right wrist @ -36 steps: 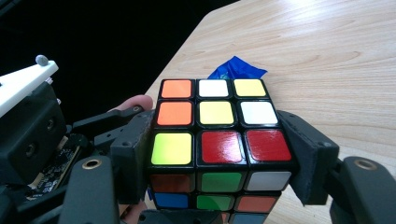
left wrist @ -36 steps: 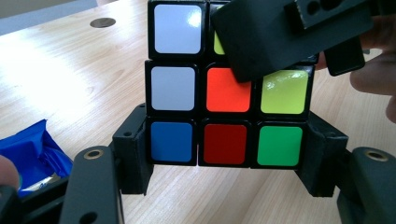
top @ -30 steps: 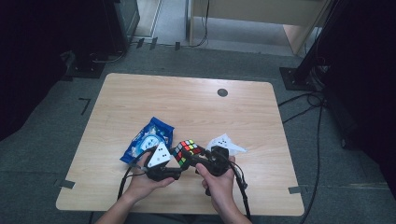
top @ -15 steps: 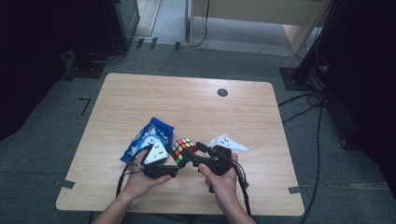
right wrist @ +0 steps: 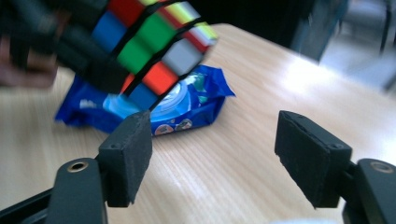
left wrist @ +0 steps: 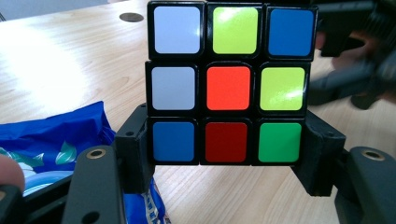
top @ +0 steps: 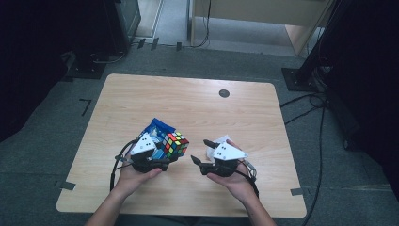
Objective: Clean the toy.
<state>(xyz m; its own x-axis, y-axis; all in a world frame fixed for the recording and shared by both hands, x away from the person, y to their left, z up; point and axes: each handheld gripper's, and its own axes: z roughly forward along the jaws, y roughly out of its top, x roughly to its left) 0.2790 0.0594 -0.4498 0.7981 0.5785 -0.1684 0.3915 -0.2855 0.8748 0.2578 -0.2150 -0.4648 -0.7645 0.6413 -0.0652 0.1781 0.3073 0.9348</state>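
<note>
Gripping the puzzle cube (top: 176,143), the left gripper (top: 162,157) sits in the lower left-of-centre part of the high view, with the person's left hand (top: 136,175) wrapped around its body. In the left gripper view the cube (left wrist: 227,84) stands upright between the two black jaws, which press against the left and right sides of its bottom row. That face reads, top row: pale grey-white, yellow-green, blue; middle row: pale grey-white, orange, yellow-green; bottom row: blue, red, green. The cube is held above the table (top: 197,108), not resting on it.

A blue packet (top: 157,129) lies flat on the table directly behind and under the cube in the high view; in the left gripper view the packet (left wrist: 56,140) occupies the lower left of the frame.

The right gripper (top: 201,151) sits just right of centre in the lower part of the high view, held by the right hand (top: 235,181). Its jaws are spread wide with nothing between them, as the right gripper view confirms: bare wood shows in the gap. The cube (right wrist: 154,42) appears blurred in the upper left of that view, apart from the right jaws, with the packet (right wrist: 187,105) below it.

A white object (top: 221,141) lies on the table partly hidden behind the right gripper. A small dark round disc (top: 224,93) marks the table top toward the upper right.
</note>
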